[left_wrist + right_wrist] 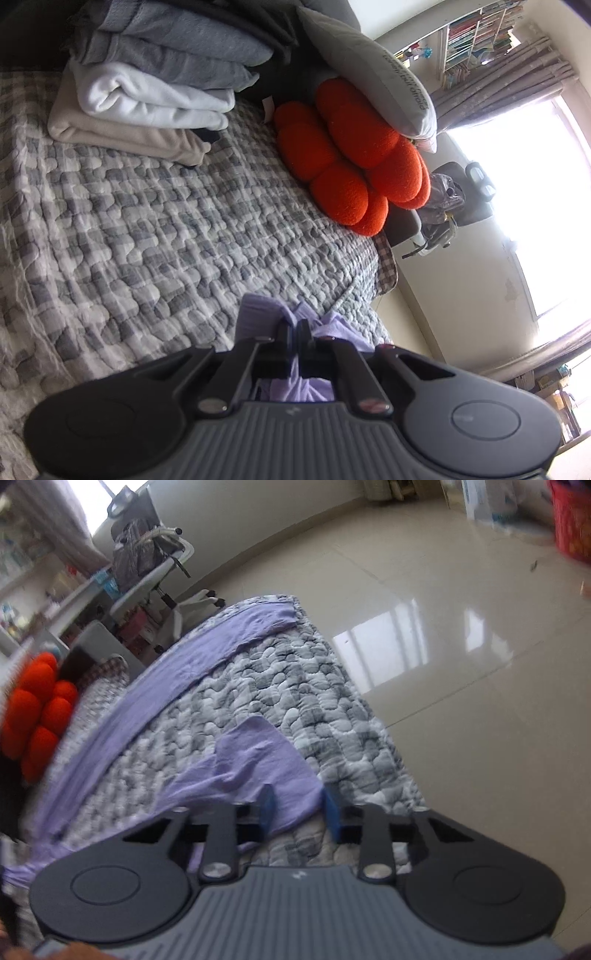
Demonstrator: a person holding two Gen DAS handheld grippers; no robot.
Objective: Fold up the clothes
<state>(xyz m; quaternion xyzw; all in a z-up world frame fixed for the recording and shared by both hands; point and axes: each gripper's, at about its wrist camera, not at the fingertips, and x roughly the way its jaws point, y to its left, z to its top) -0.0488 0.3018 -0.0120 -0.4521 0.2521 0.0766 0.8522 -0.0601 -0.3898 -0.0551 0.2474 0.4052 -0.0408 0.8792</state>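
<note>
A lavender garment (192,664) lies spread over the grey-and-white quilted bed (295,709), one long part running toward the far corner and a shorter flap (258,760) near me. My right gripper (300,808) is open, its blue-padded fingers straddling the edge of that flap. My left gripper (294,332) is shut on a bunched fold of the same lavender garment (258,314), held just above the quilt (147,221).
A stack of folded grey, white and beige clothes (147,92) sits at the back left of the bed. An orange cushion (351,155) and a grey pillow (373,70) lie beside it. An office chair (155,565) stands past the bed; tiled floor (461,646) lies right.
</note>
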